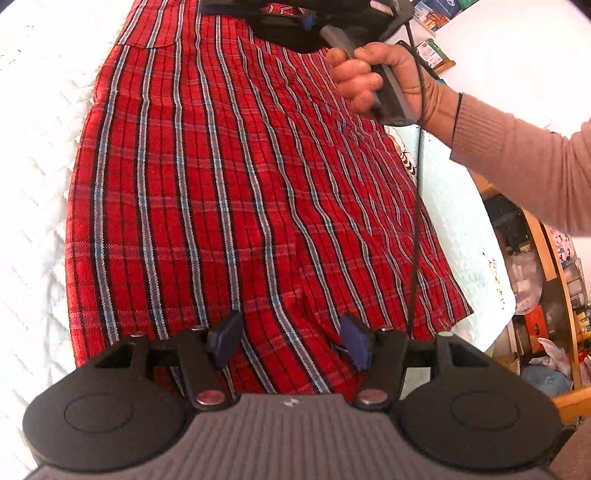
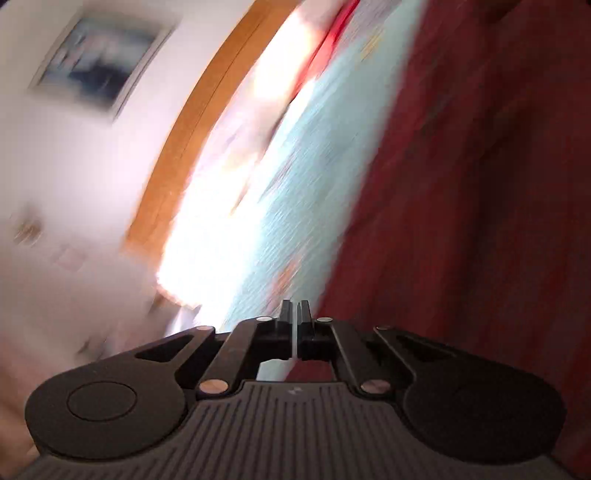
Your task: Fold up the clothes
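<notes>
1. Left gripper (image 1: 291,339): the jaws stand apart, roughly half open. The blue pads (image 1: 355,345) rest at the near hem of the garment with red cloth between them. Whether the pads press on the cloth cannot be told.
2. Red plaid shirt (image 1: 229,192): it lies flat on the bed and runs from the left gripper toward the far end. The pattern is red with white, blue and black stripes. A patch pocket (image 1: 155,26) shows at the far left.
3. White quilted cover (image 1: 33,177): this is the work surface. It lies under the shirt and is bare along the left side.
4. Pale turquoise sheet (image 1: 454,214): it borders the shirt on the right and carries small printed figures along its edge.
5. Black cable (image 1: 416,229): it hangs from the right device down across the shirt's right part, in front of the cloth.
6. Right hand (image 1: 384,79): it grips the grey handle of the right device above the shirt's far right part. A beige knit sleeve (image 1: 524,166) covers the arm.
7. Right gripper (image 2: 295,314): the jaws stand nearly together, with a thin slit between them and nothing gripped. The view is heavily blurred; red cloth fills its right side.
8. Room: wooden shelving (image 1: 554,258) with cluttered items stands right of the bed. A wooden frame (image 2: 192,140) and a wall picture (image 2: 99,62) show in the right wrist view.
</notes>
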`<state>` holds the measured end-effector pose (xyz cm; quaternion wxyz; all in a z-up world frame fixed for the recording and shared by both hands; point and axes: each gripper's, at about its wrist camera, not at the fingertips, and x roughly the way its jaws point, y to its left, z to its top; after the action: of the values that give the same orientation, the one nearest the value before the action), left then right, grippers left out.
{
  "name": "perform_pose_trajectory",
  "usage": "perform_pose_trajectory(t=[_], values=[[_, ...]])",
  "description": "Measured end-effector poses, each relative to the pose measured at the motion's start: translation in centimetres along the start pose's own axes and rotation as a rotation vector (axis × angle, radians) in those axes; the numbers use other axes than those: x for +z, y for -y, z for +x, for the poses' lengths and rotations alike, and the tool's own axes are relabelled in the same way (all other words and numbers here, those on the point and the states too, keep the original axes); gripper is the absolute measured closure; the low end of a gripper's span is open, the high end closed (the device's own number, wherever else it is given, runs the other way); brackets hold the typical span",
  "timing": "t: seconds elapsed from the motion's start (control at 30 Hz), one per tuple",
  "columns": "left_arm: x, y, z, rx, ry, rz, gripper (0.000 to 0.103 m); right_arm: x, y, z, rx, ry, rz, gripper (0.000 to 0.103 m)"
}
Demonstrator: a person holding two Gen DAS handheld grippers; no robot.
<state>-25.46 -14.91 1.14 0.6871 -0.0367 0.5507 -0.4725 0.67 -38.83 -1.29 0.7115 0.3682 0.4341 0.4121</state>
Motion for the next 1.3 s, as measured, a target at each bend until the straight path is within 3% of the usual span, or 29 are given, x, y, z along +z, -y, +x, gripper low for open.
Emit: perform_pose_trajectory(t=[0.07,0.1,0.13,0.2,0.3,0.4,0.47,0.53,0.57,0.6,0.67,0.77,0.83,0.9,1.03,1.1,1.2,1.23,1.27,1.3], values=[[-0.1,-0.7,-0.2,-0.031,0.012,-0.014,0.042,0.7,0.1,3.5,0.027,-0.212,-0.072,0.098],[-0.2,-0.9,-0.2,-0.047,0.020,-0.026,0.042,1.5,1.0,4.9,0.012,-0.277,-0.111,0.099],[-0.4,-1.2,-0.2,-0.057,0.028,-0.041,0.043,3.2,2.6,5.5,-0.019,-0.283,-0.124,0.103],[-0.9,-1.8,-0.2,-0.063,0.044,-0.065,0.050,8.5,7.4,5.2,-0.027,-0.193,-0.048,0.103],[-1.2,-2.6,-0.5,-0.070,0.052,-0.112,0.056,14.0,10.3,2.6,-0.072,0.038,0.016,0.103],[-1.0,-3.0,-0.6,-0.076,0.040,-0.148,0.057,12.2,8.2,2.7,-0.005,0.062,0.066,0.101],[-0.9,-3.0,-0.6,-0.082,0.029,-0.153,0.057,10.7,6.7,3.1,0.034,0.030,0.065,0.100],[-0.7,-3.3,-0.7,-0.094,0.021,-0.162,0.057,10.2,8.0,4.2,-0.090,-0.021,0.032,0.103],[-0.6,-3.5,-0.9,-0.102,0.017,-0.168,0.057,11.2,9.9,4.3,-0.121,-0.007,0.072,0.103],[-0.6,-3.7,-1.0,-0.106,0.012,-0.175,0.058,12.4,11.5,3.8,-0.094,0.047,0.124,0.103],[-0.5,-3.7,-1.3,-0.110,-0.001,-0.191,0.059,14.6,12.0,2.6,-0.179,0.189,0.112,0.103],[0.3,-3.5,-1.2,-0.104,-0.035,-0.200,0.059,15.7,12.3,1.0,-0.170,0.310,0.170,0.099],[0.8,-3.4,-1.2,-0.102,-0.060,-0.199,0.059,15.3,10.7,2.8,-0.122,0.224,0.115,0.099],[1.3,-3.3,-1.2,-0.100,-0.084,-0.197,0.059,15.5,10.9,4.1,-0.231,0.160,0.051,0.103],[2.2,-3.4,-1.4,-0.108,-0.130,-0.205,0.059,17.4,13.4,2.5,-0.297,0.358,0.148,0.103],[3.1,-3.7,-1.9,-0.125,-0.120,-0.240,0.059,17.4,11.8,3.4,-0.256,0.376,0.121,0.097],[4.8,-4.4,-2.6,-0.147,-0.073,-0.289,0.059,15.9,7.4,10.9,-0.239,0.316,0.070,0.096],[5.9,-4.6,-2.6,-0.149,-0.032,-0.291,0.059,16.3,8.9,11.2,-0.308,0.311,0.086,0.103],[6.9,-4.8,-2.7,-0.150,0.010,-0.293,0.059,16.5,10.2,11.3,-0.341,0.318,0.110,0.103],[8.0,-5.0,-2.8,-0.152,0.052,-0.295,0.059,16.7,10.5,10.9,-0.333,0.348,0.129,0.103]])
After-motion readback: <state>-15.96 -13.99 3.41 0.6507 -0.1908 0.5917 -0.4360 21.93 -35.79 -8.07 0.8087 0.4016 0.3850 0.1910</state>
